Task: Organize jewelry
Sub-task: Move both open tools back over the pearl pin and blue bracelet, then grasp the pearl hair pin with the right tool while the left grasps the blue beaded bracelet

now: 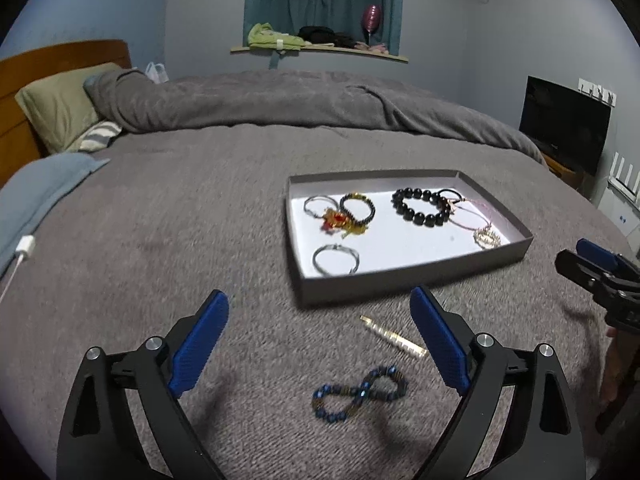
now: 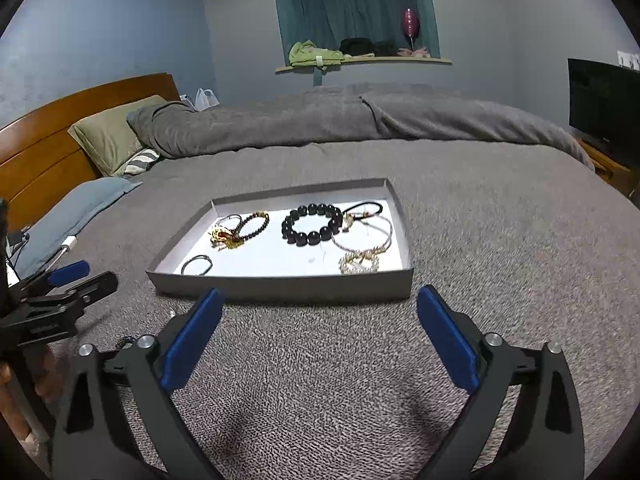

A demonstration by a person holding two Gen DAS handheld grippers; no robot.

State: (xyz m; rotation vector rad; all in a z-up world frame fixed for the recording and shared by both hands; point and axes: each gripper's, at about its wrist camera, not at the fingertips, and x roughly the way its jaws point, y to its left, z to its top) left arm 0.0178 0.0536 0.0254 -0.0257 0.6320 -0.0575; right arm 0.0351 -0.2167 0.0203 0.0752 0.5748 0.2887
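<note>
Both the left gripper (image 1: 320, 308) and right gripper (image 2: 320, 308) gape empty. Near the shallow grey cardboard tray (image 1: 420, 280) lie a twisted blue beaded bracelet (image 1: 360, 398) and — just beyond — a gold hair clip (image 1: 394, 337).

Left wrist camera sat low over the grey bedspread (image 1: 160, 208), looking forward and slightly down between its own blue fingers (image 1: 200, 344), toward the window wall. Grey tray (image 1: 420, 280) lay ahead and to the right, near; the right gripper (image 1: 592, 268) cut in at the right edge. Right wrist camera faced the same way, tray (image 2: 280, 288) closer and dead ahead, left gripper (image 2: 76, 280) at its left edge. Both views shared tray, bed, pillow (image 2: 112, 140) and window ledge (image 2: 360, 63)
</note>
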